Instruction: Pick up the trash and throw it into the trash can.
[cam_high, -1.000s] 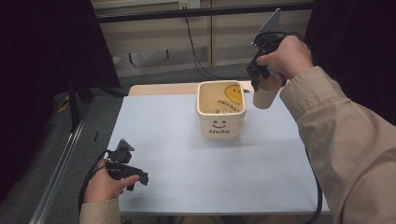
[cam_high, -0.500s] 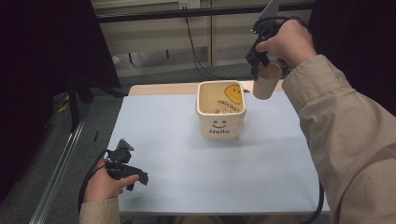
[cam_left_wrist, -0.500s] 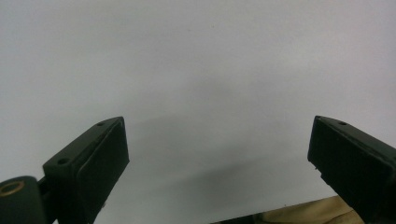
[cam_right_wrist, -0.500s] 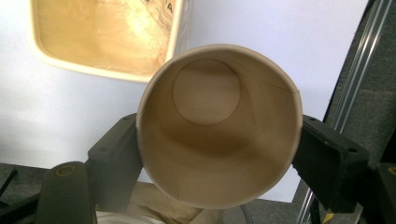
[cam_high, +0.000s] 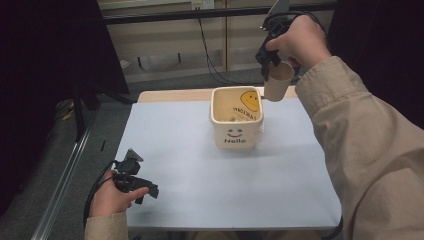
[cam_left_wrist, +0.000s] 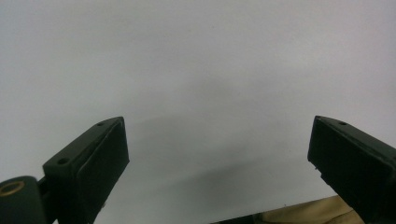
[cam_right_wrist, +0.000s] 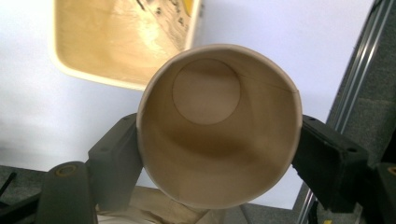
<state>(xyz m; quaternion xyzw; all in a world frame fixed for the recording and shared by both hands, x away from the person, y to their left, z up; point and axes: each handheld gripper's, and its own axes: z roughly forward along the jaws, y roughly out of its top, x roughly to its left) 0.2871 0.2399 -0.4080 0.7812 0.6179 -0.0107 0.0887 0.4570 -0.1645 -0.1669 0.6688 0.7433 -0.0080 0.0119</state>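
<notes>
Table (cam_high: 200, 200), right tool (cam_high: 278, 75) raised cup (cam_high: 278, 82) higher

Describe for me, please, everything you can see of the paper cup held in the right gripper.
The paper cup is plain tan, brown inside, with a thin rolled rim, a side seam and a flat round bottom. It looks empty and undented. The right gripper clamps it from two sides just below the rim, one black jaw on each side. In the high view it hangs in the air, roughly upright, above the table's far right part, beside and slightly higher than the cream box with the smiley face, touching nothing else.
</notes>
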